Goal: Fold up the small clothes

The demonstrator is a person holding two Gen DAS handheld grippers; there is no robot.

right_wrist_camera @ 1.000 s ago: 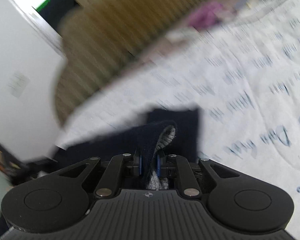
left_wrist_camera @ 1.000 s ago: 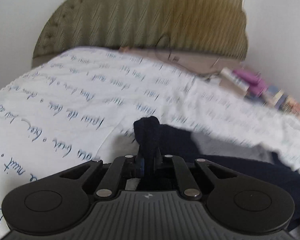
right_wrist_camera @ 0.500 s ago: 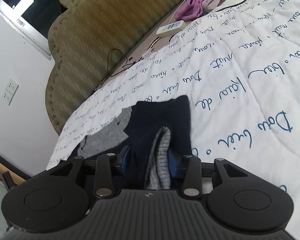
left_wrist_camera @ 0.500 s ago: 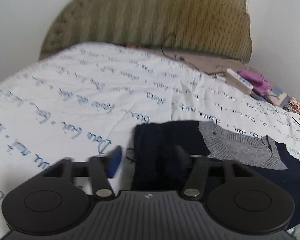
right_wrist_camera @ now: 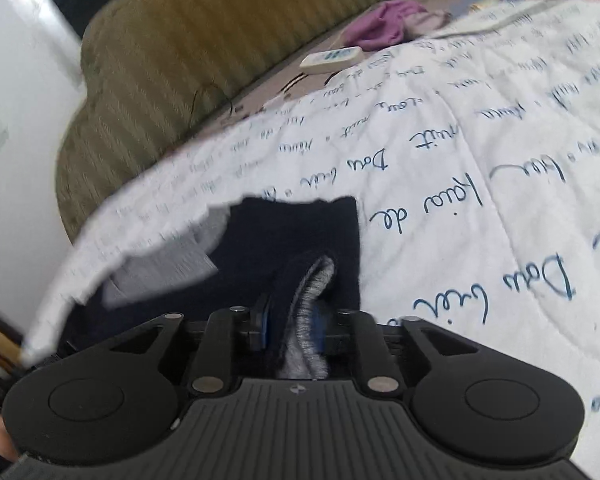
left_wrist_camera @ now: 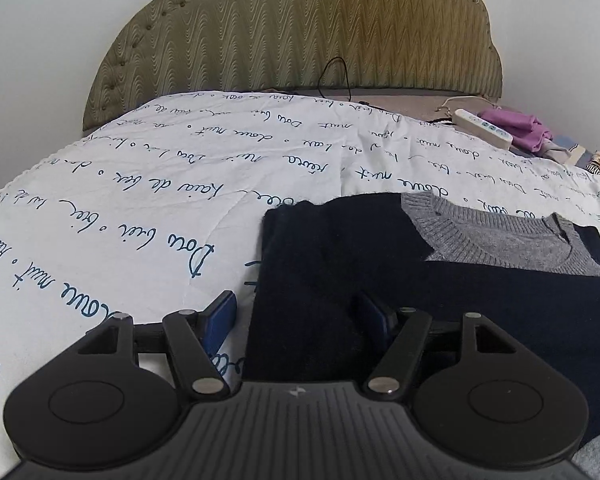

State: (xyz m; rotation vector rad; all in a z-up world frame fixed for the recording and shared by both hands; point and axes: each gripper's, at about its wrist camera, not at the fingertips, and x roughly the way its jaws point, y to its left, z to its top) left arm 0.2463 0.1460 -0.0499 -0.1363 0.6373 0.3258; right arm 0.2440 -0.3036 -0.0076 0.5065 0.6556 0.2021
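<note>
While the navy sweater [left_wrist_camera: 440, 292] lay spread on the bed just ahead of both grippers, its grey ribbed collar [left_wrist_camera: 512, 244] ahead and to the right of the left gripper [left_wrist_camera: 300, 312], one side of it was already turned in to a straight edge. That left gripper stood wide apart with nothing pinched: its jaws had just been opening, one pad over the bedspread [left_wrist_camera: 140, 208] and the other over the dark knit, so the folded edge ran between them, untouched. The right gripper [right_wrist_camera: 290, 330] was clamped on a bunched ridge of navy cloth with its grey lining showing; its jaws had just been closing on that ridge. Judging from this, the fold was partly made and the right side remained to be carried over. To do it well, the right grip should probably take both layers, not the lining alone, and travel low and level so the knit would not drag the flat half askew; the left might pin the fold line. Farther ahead of the left gripper lay a white remote [left_wrist_camera: 482, 134] and a purple cloth [left_wrist_camera: 516, 128], well apart from the work, before the padded olive headboard [left_wrist_camera: 292, 36].
</note>
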